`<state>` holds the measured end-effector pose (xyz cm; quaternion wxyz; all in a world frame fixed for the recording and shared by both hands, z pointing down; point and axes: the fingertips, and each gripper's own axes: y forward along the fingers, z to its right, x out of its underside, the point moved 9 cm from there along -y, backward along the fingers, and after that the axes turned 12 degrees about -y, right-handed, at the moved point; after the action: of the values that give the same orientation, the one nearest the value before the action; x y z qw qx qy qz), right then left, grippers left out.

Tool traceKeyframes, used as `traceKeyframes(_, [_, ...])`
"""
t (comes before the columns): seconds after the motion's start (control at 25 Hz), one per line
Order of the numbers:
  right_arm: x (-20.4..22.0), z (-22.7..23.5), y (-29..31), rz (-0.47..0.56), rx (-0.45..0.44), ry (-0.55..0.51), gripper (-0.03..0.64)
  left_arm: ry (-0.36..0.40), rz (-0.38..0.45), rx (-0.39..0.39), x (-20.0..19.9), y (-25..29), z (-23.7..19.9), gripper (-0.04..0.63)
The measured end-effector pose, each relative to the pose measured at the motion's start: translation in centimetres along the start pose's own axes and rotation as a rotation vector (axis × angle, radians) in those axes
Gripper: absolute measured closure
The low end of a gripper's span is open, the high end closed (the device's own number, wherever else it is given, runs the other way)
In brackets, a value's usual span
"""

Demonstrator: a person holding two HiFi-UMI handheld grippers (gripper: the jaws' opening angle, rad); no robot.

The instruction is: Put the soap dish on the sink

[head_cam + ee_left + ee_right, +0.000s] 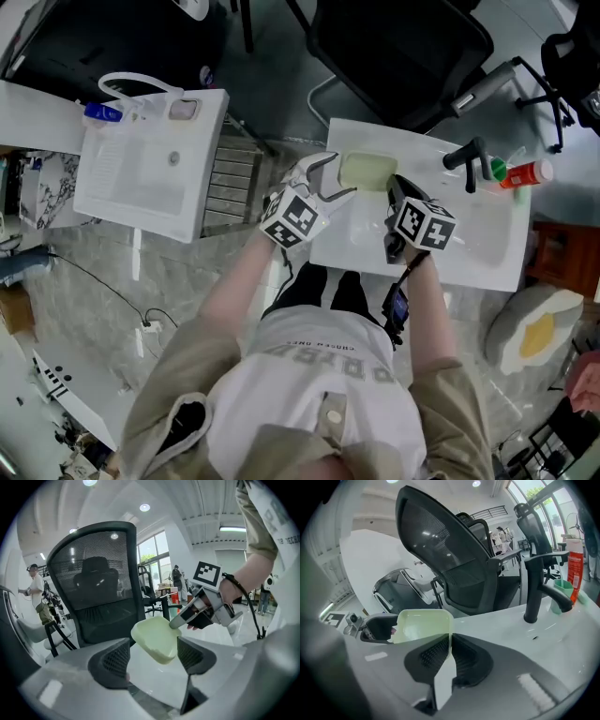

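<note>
While the right gripper [397, 187] pinches one end rim of the pale green soap dish [366, 172] between tightly closed fingers, the left gripper [330, 180] has its fingers spread wide on either side of the dish's other end, not pressing it. The dish tilts over the white sink [469, 258], with the black faucet [466, 155] off beyond the right fingers.

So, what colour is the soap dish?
The soap dish is pale green; it shows best in the right gripper view.
</note>
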<state>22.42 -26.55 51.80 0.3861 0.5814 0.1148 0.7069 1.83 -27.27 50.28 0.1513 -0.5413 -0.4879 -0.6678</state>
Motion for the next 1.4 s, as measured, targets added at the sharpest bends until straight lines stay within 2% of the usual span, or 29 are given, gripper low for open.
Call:
traceKeyframes(0.24, [0.1, 0.7, 1.7, -0.044, 0.025, 0.002, 0.596, 0.078, -0.096, 0.033, 1.1, 1.5, -0.6, 0.265])
traceKeyframes(0.36, [0.3, 0.9, 2.6, -0.074, 0.03, 0.008, 0.596, 0.096, -0.157, 0.024, 2.2, 2.7, -1.0, 0.265])
traceKeyframes(0.52, [0.4, 1.0, 3.5, -0.1, 0.029, 0.017, 0.596, 0.092, -0.216, 0.002, 3.3, 4.1, -1.8, 0.266])
traceKeyframes(1.0, [0.9, 2.3, 5.8, -0.196, 0.064, 0.001, 0.595, 0.126, -0.337, 0.033, 5.1, 7.3, -2.9, 0.267])
traceKeyframes(1.4, [0.4, 3.2, 8.0, -0.264, 0.074, -0.042, 0.594, 0.072, -0.432, 0.052, 6.1, 9.8, -4.6, 0.267])
